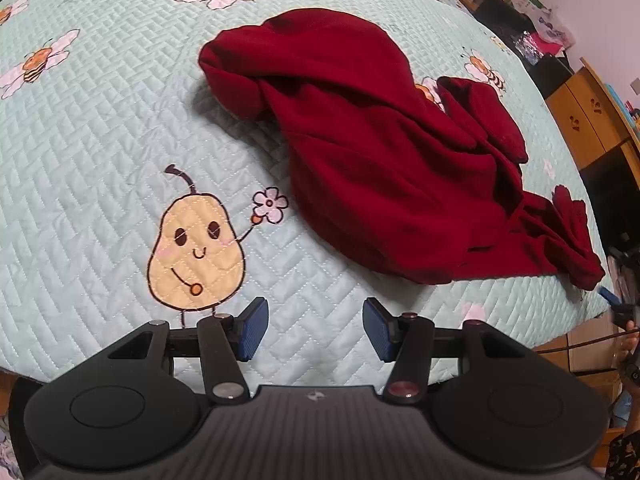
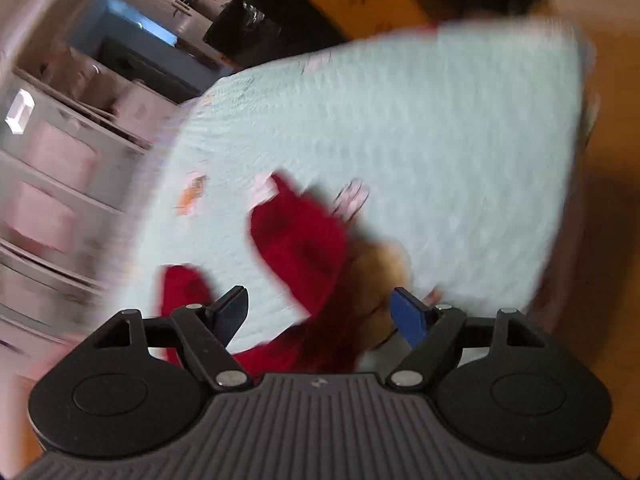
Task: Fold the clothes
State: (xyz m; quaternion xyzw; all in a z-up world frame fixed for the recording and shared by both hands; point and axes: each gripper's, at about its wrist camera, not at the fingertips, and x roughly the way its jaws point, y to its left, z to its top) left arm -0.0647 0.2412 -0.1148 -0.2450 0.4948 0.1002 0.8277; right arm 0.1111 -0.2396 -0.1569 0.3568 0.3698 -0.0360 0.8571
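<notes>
Dark red garment (image 1: 384, 160) is lying crumpled on the quilted bed cover (image 1: 100, 140), and both the left tool (image 1: 316, 330) and right tool (image 2: 320, 316) are wide open holding nothing.

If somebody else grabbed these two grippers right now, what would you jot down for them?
Left gripper: open, empty, hovering over the quilted bedspread just short of the garment.
Right gripper: open, empty; its view is motion-blurred, with red fabric showing between the fingers but not pinched.
Dark red garment: lies crumpled in a heap on the bedspread, to the right of the printed pear character, with bunched parts trailing toward the right edge of the bed.
Done: nothing folded so far.
Left: probably spread the garment flat first, then fold it.
</notes>
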